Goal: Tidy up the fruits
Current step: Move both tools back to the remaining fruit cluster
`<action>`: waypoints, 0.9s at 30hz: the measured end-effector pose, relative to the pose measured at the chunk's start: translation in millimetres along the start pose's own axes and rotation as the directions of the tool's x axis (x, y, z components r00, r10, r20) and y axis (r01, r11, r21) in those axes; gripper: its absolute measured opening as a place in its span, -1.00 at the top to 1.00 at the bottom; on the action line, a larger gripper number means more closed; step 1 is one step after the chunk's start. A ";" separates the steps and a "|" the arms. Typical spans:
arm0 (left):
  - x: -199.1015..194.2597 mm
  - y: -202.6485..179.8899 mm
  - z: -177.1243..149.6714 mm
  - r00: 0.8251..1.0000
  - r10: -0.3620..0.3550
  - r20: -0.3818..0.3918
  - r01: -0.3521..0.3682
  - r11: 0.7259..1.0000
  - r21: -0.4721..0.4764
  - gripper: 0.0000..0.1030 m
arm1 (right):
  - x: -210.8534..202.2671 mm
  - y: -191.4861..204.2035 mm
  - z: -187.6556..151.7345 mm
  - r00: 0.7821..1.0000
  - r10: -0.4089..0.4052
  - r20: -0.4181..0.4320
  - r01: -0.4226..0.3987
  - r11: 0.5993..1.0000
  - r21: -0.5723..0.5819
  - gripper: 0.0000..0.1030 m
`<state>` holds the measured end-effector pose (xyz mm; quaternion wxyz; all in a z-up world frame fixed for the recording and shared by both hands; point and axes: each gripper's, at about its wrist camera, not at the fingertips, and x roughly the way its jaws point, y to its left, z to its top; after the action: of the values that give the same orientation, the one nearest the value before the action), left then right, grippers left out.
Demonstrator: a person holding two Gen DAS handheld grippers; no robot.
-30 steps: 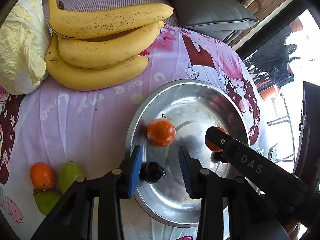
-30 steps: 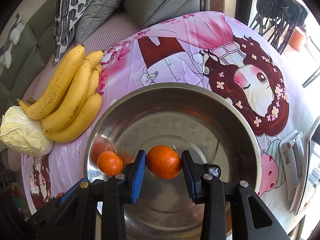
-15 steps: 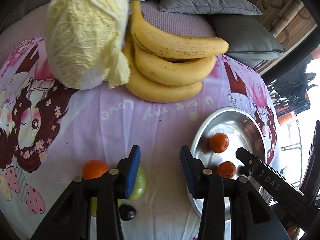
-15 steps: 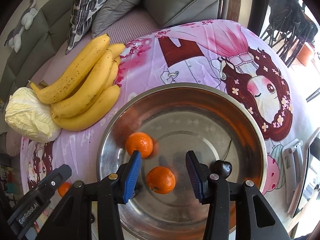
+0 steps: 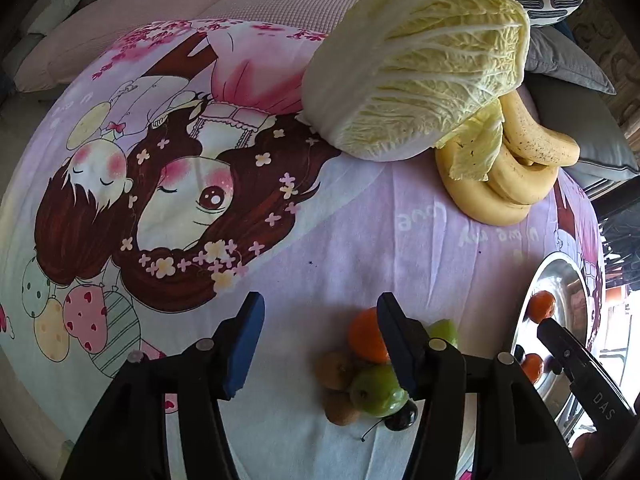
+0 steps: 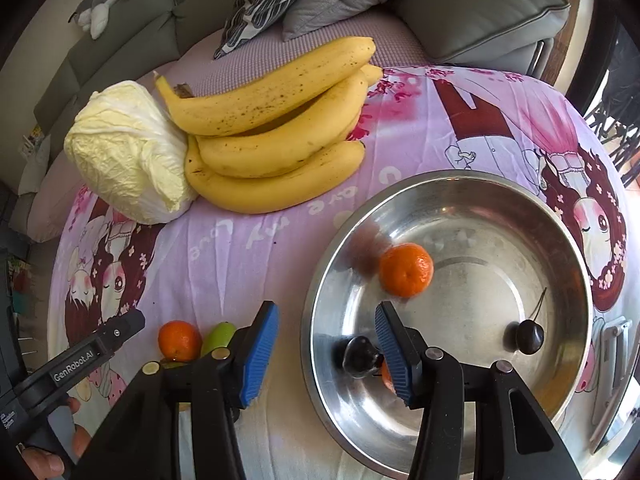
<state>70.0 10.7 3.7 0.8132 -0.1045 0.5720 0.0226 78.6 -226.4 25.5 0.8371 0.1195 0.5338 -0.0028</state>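
Nearest you, your left gripper (image 5: 318, 338) has just been opening; its blue pads stand about half apart and hold nothing, only printed cloth between them. Just past the right-hand pad, at about four o'clock from that gap, lies the loose pile (image 5: 370, 372) still to be sorted: a mandarin (image 5: 366, 340), green fruits, two brown ones and a dark cherry, all touching. To take one cleanly, shift the gripper toward the pile, straddle the mandarin on top and close gently so the round fruit does not squirt out or scatter its neighbours. Your right gripper (image 6: 326, 354) has also just been opening, holds nothing, and straddles the near rim of the steel bowl (image 6: 460, 184). Inside the bowl sit an orange mandarin (image 6: 406, 269) at eleven o'clock, one cherry (image 6: 529, 337) at four and another dark fruit at the right-hand pad, with a second mandarin mostly hidden behind that pad. Farther off, at the cloth's far edge, the bananas (image 6: 276, 136) lie touching a pale cabbage (image 6: 128, 152).
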 end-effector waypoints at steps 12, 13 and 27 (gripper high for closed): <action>8.0 21.4 -17.1 1.000 0.015 -0.022 -0.016 0.998 -0.064 -0.55 | 11.0 25.0 -9.5 0.999 -0.029 -0.019 0.027 0.996 -0.090 -0.33; 7.4 23.6 -17.7 1.000 0.020 -0.017 -0.021 0.997 -0.072 -0.55 | 12.0 25.6 -9.4 0.999 -0.033 -0.019 0.031 0.995 -0.094 -0.35; -2.4 54.1 -16.2 0.999 0.029 0.013 -0.027 0.988 -0.154 -0.81 | 17.0 37.5 -13.1 0.999 -0.038 0.001 0.038 0.989 -0.144 -0.60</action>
<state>45.7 60.6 -7.1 0.8067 -0.1588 0.5637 0.0790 79.2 -185.2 12.4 0.8429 0.0483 0.5355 0.0199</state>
